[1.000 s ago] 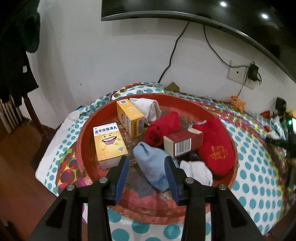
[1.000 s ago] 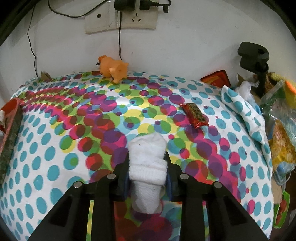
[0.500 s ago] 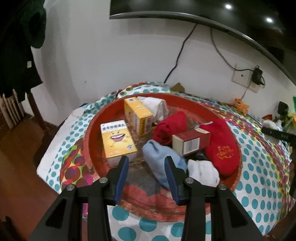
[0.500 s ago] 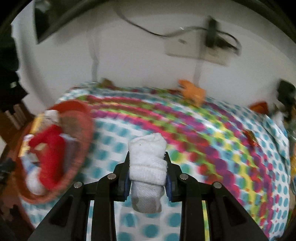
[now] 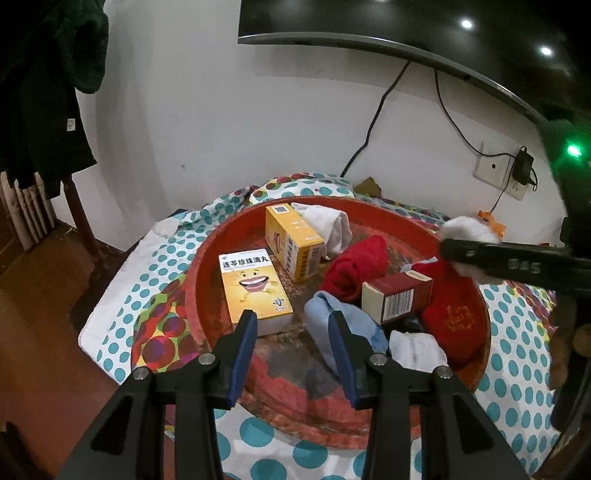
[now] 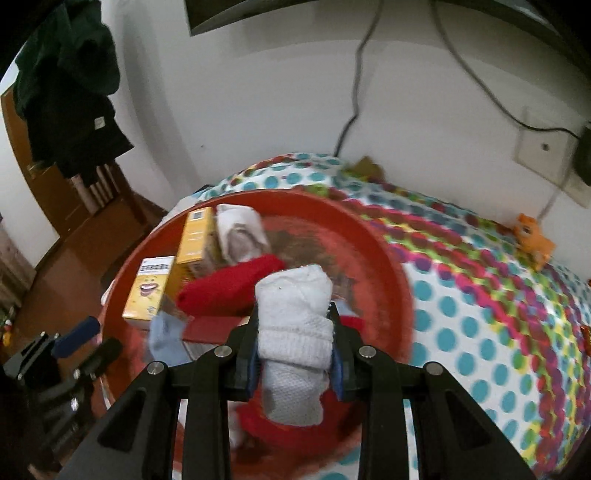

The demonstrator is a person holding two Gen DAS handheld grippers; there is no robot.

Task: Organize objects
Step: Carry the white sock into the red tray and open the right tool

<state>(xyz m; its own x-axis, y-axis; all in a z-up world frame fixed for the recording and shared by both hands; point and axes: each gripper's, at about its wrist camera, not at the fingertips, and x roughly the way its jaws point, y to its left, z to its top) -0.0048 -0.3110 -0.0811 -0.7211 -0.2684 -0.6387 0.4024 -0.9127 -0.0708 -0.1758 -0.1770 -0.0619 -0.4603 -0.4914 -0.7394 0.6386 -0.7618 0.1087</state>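
Note:
A round red tray (image 5: 207, 266) sits on a dotted cloth and holds two yellow boxes (image 5: 253, 284), a dark red box (image 5: 399, 301), red socks (image 5: 358, 269), a blue sock (image 5: 332, 321) and white socks (image 5: 415, 349). My left gripper (image 5: 293, 328) is open and empty above the tray's near edge, with the blue sock just beyond its right finger. My right gripper (image 6: 293, 325) is shut on a rolled white sock (image 6: 293, 317) and holds it above the tray (image 6: 391, 258). It also shows in the left wrist view (image 5: 491, 254) at the right, with the sock (image 5: 465, 230).
An orange toy (image 6: 533, 240) lies by the wall under a socket (image 5: 498, 173). Cables hang from a wall screen (image 5: 369, 22). Dark clothes (image 5: 40, 92) hang at the left over a wooden floor (image 5: 40, 314). The table edge drops off at the left.
My right gripper has swung left with the white sock, from over the dotted cloth to above the red tray. My left gripper has pulled back a little and stayed open.

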